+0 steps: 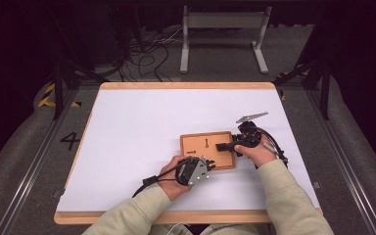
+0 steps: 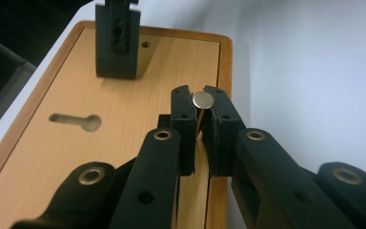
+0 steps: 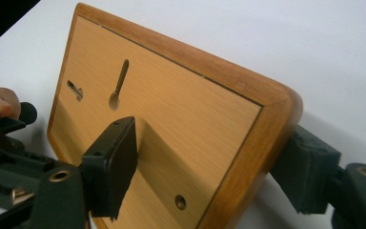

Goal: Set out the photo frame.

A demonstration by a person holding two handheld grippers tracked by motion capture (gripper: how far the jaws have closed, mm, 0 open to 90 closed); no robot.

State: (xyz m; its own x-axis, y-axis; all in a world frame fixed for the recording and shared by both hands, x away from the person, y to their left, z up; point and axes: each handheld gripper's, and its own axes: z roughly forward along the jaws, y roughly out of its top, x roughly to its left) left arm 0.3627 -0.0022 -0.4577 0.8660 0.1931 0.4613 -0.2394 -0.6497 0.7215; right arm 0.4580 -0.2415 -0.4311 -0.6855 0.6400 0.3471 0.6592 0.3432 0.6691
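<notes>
Figure legend. A person stood at a white-topped table with a pale wooden rim, a two-jaw gripper in each hand. The work lay on a flat rectangular wooden board with a raised darker border, which sat on the table's near right part and carried a keyhole-shaped slot, a shorter second slot and a small round hole.

The right gripper was clamped on the board's right edge: one black pad lay on the top face and the other beneath the rim, and in its own view the gripped end appeared raised slightly off the table, though contact elsewhere could not be judged.

The left gripper, at the board's near right corner in the high view, was clenched on a small metal pin with a flat round silvery head; the head stood just above the fingertips, and the shank ran down between them, over the board near its border.

Judged step: the pin was being carried to a slot while the other gripper steadied the board. The next move would call for bringing the pin across to the wide round end of the keyhole slot, keeping it upright, lowering it in, and holding the board still throughout.
</notes>
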